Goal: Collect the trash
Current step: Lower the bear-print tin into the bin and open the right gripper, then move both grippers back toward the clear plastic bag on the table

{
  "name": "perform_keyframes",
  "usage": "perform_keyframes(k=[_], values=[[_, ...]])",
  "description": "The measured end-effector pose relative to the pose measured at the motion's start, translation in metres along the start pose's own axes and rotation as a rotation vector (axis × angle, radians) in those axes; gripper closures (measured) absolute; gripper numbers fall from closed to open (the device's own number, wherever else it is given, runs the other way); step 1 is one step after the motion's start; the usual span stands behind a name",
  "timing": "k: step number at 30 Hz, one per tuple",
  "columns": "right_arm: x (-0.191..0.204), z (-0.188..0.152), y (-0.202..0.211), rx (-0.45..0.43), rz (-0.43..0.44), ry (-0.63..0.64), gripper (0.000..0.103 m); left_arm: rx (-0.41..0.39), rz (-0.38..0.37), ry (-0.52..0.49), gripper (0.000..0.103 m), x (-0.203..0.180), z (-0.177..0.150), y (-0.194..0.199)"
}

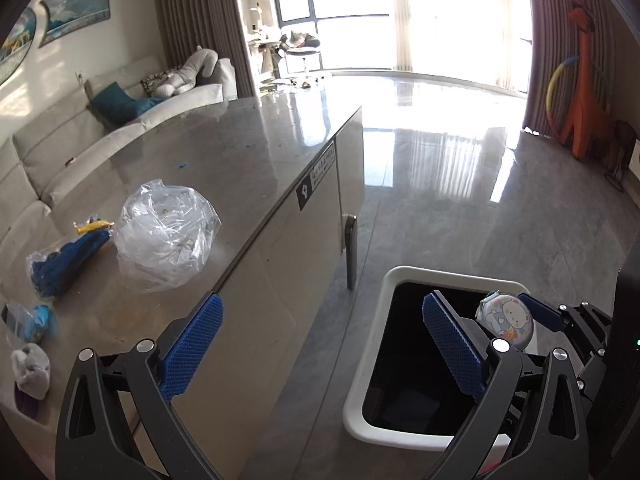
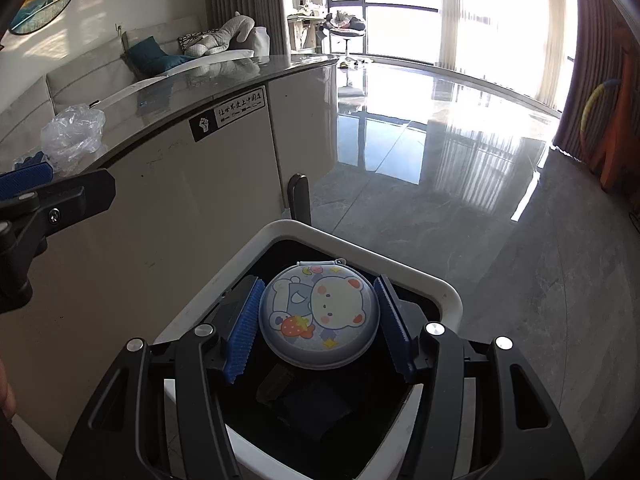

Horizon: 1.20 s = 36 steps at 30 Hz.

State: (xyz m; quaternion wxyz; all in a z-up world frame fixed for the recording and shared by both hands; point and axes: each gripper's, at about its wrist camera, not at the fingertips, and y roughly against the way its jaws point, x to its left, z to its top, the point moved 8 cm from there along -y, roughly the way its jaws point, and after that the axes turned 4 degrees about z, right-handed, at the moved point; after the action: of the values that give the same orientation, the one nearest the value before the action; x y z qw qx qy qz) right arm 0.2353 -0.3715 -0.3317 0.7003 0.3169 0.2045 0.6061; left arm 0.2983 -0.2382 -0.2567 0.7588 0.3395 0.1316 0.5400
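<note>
My right gripper (image 2: 318, 326) is shut on a round bear-print case (image 2: 318, 320) and holds it over the open white trash bin (image 2: 440, 292). The case (image 1: 506, 322) and bin (image 1: 372, 360) also show in the left wrist view. My left gripper (image 1: 324, 348) is open and empty, between the table edge and the bin. On the grey table (image 1: 240, 152) lie a crumpled clear plastic bag (image 1: 166, 232), a bag of blue items (image 1: 64, 260), a small blue packet (image 1: 36, 322) and a grey wad (image 1: 32, 372).
The bin stands on the glossy floor against the table's cabinet side (image 2: 160, 216). A sofa (image 1: 60, 148) runs behind the table. An orange giraffe toy (image 1: 584, 80) stands at the right wall. Dark items lie in the bin's bottom (image 2: 312, 404).
</note>
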Motion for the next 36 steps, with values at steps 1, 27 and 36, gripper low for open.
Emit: perform_keyframes(k=[1, 27, 36], values=[[0.000, -0.002, -0.002, 0.007, -0.001, 0.001, 0.045, -0.001, -0.004, 0.002, 0.005, 0.000, 0.000, 0.000], [0.048, 0.045, 0.048, -0.166, 0.027, 0.096, 0.004, -0.093, 0.098, 0.123, 0.005, 0.056, 0.008, 0.048], [0.130, 0.068, 0.061, -0.231, 0.144, 0.210, 0.004, -0.066, 0.311, 0.307, 0.005, 0.155, -0.012, 0.071]])
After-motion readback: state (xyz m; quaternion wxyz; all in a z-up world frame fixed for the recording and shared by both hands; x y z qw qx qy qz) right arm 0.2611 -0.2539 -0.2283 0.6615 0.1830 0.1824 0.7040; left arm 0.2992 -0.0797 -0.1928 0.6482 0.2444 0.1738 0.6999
